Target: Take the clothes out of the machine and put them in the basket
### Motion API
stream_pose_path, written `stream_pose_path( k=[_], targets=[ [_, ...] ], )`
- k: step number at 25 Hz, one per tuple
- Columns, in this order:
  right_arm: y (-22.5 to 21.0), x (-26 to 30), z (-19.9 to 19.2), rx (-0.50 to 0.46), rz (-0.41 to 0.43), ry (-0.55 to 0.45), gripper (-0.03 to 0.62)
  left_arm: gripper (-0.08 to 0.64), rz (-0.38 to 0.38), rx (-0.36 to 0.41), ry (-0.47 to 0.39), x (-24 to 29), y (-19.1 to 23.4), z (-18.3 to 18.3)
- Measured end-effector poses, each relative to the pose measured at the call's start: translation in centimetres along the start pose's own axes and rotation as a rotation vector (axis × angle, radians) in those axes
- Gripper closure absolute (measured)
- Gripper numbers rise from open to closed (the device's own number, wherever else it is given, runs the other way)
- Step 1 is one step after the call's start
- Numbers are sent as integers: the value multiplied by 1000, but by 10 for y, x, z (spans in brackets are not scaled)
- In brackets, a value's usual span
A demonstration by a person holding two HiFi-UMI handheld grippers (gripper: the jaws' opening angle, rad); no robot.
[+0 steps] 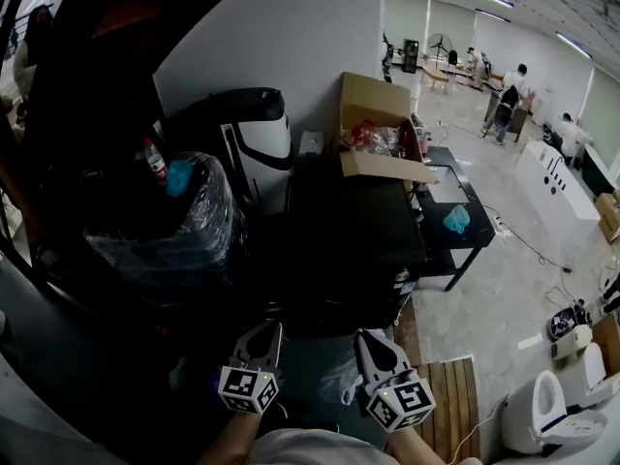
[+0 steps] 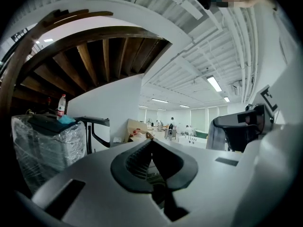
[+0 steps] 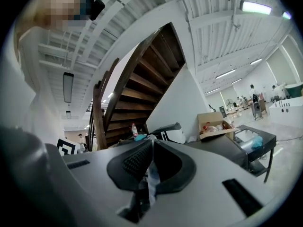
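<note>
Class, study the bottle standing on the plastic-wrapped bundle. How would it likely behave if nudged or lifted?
The bottle is tall, narrow and upright, so a nudge would probably tip it. Its footing on the plastic-wrapped bundle looks uneven; once down, its round body would likely roll. Its fill, hence weight, cannot be told.

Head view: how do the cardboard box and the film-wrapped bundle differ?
The cardboard box is brown and open; the film-wrapped bundle is dark, wrapped in clear film. The bundle carries a bottle on top; the box holds wrappers inside. Both stand near the white wall.
</note>
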State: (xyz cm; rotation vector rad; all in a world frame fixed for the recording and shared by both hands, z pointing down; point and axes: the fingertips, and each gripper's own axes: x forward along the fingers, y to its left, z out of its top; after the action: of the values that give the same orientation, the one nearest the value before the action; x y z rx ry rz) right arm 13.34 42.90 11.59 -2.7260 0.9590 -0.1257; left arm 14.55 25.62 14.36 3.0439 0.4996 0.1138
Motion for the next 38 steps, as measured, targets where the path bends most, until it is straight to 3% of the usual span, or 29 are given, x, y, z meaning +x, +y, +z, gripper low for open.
stream_pose_path(
  k=[15,28,38],
  targets=[
    [136,111,-35,-33,312,84,568,543,365,-34,-35,-121,158,-5],
    [289,192,-64,-77,466,99,568,543,548,-57,-79,-237,291,-6],
    [396,220,-96,-97,627,149,568,543,712,-82,-115,-336,351,-12]
  ],
)
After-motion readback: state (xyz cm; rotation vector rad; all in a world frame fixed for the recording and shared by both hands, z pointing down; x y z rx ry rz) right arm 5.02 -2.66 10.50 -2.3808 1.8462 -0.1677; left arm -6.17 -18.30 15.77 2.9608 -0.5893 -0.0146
